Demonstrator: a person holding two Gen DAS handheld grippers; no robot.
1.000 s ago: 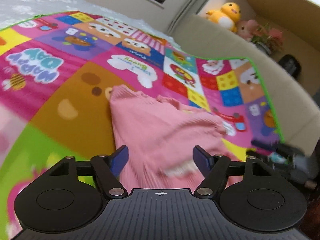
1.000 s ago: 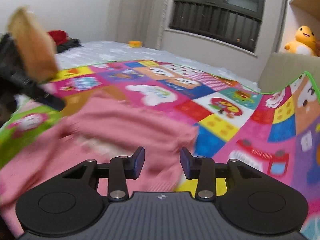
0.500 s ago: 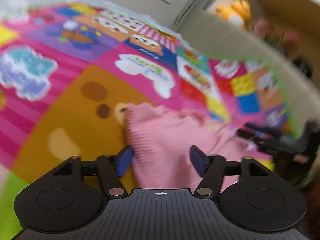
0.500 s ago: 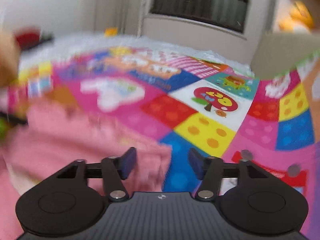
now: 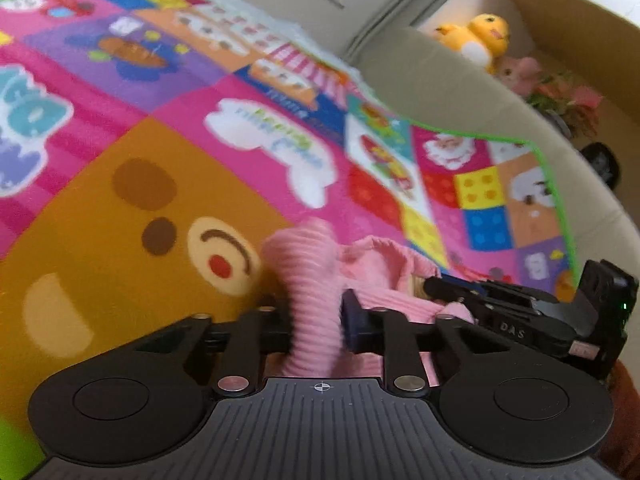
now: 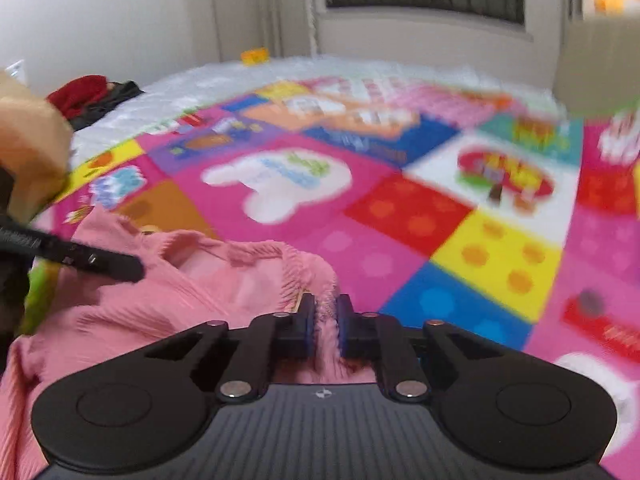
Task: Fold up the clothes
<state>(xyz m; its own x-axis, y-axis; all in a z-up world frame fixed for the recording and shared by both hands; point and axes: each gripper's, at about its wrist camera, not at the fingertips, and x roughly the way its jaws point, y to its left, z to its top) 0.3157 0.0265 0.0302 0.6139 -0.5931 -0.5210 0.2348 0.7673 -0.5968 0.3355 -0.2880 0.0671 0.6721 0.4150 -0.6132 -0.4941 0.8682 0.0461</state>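
Note:
A pink ribbed garment (image 5: 308, 280) lies on a colourful play mat (image 5: 120, 208). My left gripper (image 5: 314, 320) is shut on a bunched fold of the pink garment at its left shoulder. In the right wrist view the same pink garment (image 6: 168, 292) spreads to the lower left, and my right gripper (image 6: 324, 328) is shut on its frilled edge. The right gripper's black body (image 5: 528, 316) shows at the right of the left wrist view, close beside the garment. The left gripper's finger (image 6: 92, 260) crosses the garment at the left of the right wrist view.
A beige sofa back (image 5: 460, 92) borders the mat, with plush toys (image 5: 480, 36) on a shelf behind it. White bedding (image 6: 320, 76) and a dark pile of clothes (image 6: 96, 96) lie beyond the mat. A hand (image 6: 32, 152) holds the left gripper.
Both grippers have gone from open to shut on the pink garment. Both moved forward and down onto its upper edge, one at each shoulder.

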